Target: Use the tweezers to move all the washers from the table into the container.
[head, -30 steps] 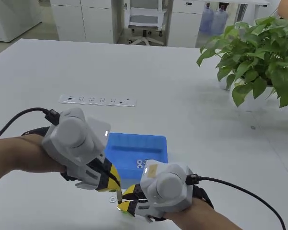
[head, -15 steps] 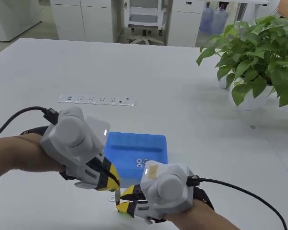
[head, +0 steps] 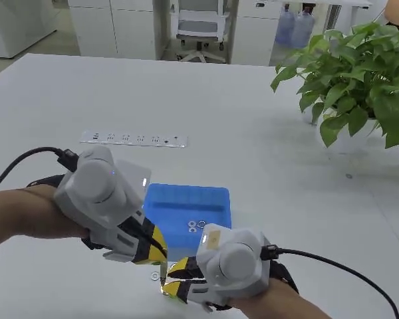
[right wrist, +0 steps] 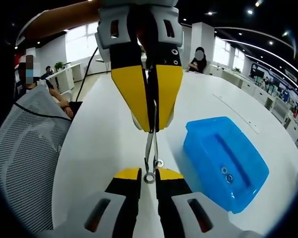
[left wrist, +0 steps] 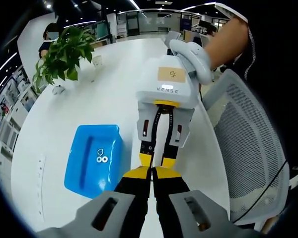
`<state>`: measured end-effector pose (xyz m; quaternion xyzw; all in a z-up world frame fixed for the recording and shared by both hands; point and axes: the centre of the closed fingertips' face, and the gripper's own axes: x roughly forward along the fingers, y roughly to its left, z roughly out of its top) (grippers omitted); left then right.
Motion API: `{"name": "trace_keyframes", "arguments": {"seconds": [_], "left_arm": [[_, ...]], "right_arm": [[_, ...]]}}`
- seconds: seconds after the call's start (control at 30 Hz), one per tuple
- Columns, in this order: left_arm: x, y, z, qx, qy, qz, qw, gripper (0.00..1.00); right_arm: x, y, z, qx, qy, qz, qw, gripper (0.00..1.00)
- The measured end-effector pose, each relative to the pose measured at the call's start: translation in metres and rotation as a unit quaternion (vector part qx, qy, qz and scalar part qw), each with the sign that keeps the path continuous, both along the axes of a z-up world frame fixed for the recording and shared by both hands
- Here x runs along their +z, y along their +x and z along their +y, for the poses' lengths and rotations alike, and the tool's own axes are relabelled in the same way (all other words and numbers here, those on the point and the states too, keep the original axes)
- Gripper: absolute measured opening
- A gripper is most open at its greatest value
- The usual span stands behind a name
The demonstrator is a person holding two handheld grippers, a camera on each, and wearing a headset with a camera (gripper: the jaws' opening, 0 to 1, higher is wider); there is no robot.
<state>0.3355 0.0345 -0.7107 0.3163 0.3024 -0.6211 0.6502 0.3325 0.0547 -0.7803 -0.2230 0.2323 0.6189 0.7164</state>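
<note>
The right claw [left wrist: 157, 161], seen in the left gripper view, carries small capitals on its white housing that read roughly "KENSC". At 12 o'clock from them sits a tan sticker [left wrist: 171, 74], its mark too small to read.

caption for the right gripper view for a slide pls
Left gripper holds tweezers, tips at a washer between the right gripper's fingers, beside the blue container.

Bright, even ceiling light (soft shadows); gripper views bend strongly toward their edges.
</note>
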Motion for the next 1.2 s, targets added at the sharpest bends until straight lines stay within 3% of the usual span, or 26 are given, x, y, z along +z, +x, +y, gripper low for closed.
{"name": "trace_keyframes", "arguments": {"seconds": [0.4,1.03,1.2], "left_arm": [[0.003,-0.004,-0.003,-0.007,-0.009,0.003,0.9999,0.06],[-0.005,-0.013,0.001,-0.014,-0.004,0.012,0.9998,0.06],[-0.005,-0.011,0.001,-0.012,-0.005,0.005,0.9999,0.06]], "right_arm": [[0.007,0.0,0.005,0.005,0.015,0.0,0.9999,0.14],[-0.005,-0.007,0.006,0.02,-0.003,-0.007,0.9998,0.12],[-0.005,-0.006,0.006,0.019,-0.004,-0.007,0.9998,0.12]]}}
